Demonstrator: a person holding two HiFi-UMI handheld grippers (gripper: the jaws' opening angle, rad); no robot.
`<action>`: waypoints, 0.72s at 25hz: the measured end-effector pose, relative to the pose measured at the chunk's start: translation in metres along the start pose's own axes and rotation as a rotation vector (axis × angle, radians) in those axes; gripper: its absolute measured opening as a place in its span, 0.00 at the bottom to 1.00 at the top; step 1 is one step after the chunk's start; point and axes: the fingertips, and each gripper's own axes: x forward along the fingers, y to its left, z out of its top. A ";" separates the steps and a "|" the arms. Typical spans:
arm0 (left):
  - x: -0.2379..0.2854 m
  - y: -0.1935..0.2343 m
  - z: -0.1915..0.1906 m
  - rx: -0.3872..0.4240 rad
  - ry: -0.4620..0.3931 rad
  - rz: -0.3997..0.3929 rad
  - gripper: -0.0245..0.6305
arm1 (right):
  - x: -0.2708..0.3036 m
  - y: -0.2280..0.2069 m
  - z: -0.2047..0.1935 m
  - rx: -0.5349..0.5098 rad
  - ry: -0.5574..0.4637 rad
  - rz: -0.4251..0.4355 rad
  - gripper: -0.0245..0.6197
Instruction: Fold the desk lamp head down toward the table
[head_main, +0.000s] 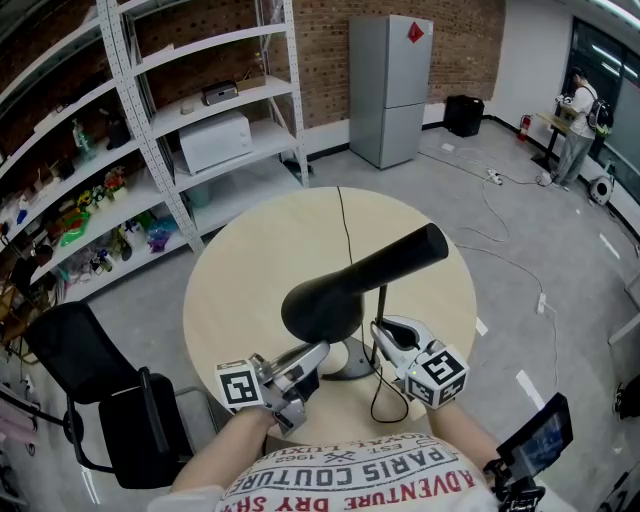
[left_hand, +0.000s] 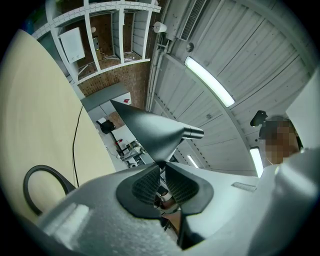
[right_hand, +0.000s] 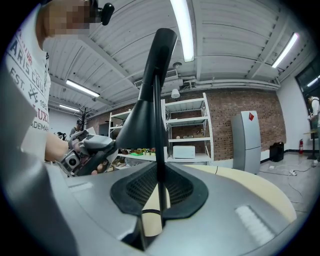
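Round table (head_main: 240, 280): lamp base (head_main: 352, 362) near front edge; left tongs (left_hand: 162, 170) pinching lamp head (left_hand: 150, 132) rim; right tongs (right_hand: 159, 190) clamped on stem (right_hand: 158, 150)

The black desk lamp (head_main: 360, 280), its cone-shaped head tilted atop a thin stem, stands on the round table (head_main: 250, 260).

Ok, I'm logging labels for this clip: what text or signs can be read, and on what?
"COUTURE", "PARIS", "ADVENTURE": on the person's shirt, upside down in the head view.
Red diamond sign on the fridge: too small to read.
Desk lamp: no print visible.
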 end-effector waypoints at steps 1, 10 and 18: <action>0.000 0.000 -0.001 -0.004 0.001 -0.001 0.10 | 0.000 0.000 0.000 0.000 0.000 0.000 0.10; 0.003 0.001 -0.010 -0.044 -0.008 -0.009 0.10 | 0.000 0.002 -0.002 0.005 0.000 0.000 0.10; 0.009 0.001 -0.007 -0.103 -0.056 -0.043 0.10 | 0.003 -0.004 0.001 0.012 0.005 0.013 0.11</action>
